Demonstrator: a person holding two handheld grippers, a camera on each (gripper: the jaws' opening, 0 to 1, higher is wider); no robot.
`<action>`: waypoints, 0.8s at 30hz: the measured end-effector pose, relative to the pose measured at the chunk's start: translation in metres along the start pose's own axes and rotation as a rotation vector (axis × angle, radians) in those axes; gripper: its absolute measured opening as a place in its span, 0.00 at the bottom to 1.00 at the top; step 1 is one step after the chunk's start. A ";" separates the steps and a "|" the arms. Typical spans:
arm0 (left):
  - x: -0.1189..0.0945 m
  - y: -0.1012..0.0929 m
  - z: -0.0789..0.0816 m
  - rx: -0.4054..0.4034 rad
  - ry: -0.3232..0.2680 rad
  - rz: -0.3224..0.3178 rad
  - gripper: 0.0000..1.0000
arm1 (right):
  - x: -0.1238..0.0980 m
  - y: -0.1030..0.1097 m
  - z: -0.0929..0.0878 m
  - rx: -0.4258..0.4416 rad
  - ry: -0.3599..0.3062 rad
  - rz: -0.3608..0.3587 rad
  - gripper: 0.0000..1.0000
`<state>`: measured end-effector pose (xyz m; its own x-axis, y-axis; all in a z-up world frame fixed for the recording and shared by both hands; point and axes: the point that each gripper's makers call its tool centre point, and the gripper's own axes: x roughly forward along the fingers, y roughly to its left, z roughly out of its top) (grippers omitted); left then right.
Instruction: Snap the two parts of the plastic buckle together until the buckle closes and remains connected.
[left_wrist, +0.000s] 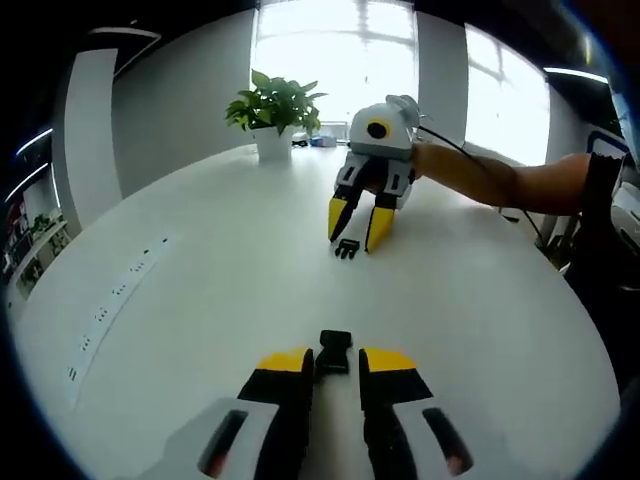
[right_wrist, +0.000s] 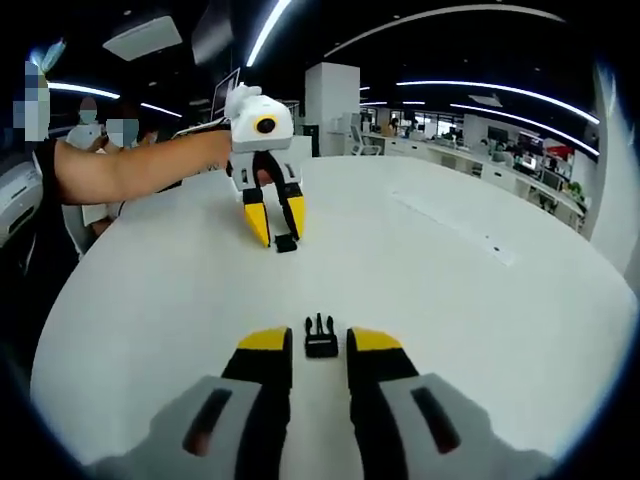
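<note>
Left gripper view: the black plastic socket half of the buckle (left_wrist: 334, 353) lies on the round white table (left_wrist: 200, 300) between the left gripper (left_wrist: 336, 362)'s parted, ungrasping jaws. Well apart, the black pronged half (right_wrist: 320, 338) lies between the right gripper (right_wrist: 320, 342)'s released jaws. Grasping and snapping both remain undone.

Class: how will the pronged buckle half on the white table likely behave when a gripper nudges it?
The pronged buckle half looks small, so probably light. Lying flat on the smooth table, it may skid rather than roll. Its thin prongs might flex.
</note>
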<state>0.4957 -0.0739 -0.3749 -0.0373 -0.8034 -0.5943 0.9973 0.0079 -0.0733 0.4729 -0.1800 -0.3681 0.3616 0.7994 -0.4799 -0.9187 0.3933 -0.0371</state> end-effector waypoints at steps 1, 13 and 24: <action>0.000 -0.001 0.000 0.004 0.000 0.001 0.18 | 0.000 0.000 0.000 0.001 -0.001 -0.001 0.21; 0.002 -0.002 -0.001 0.011 0.000 0.008 0.16 | 0.002 0.002 -0.003 0.003 -0.003 -0.002 0.19; 0.001 -0.005 -0.003 0.015 0.002 0.020 0.19 | 0.003 0.001 -0.002 -0.015 -0.012 -0.012 0.13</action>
<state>0.4901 -0.0732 -0.3772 -0.0179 -0.8018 -0.5974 0.9986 0.0149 -0.0500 0.4729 -0.1781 -0.3716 0.3745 0.8003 -0.4683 -0.9165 0.3960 -0.0562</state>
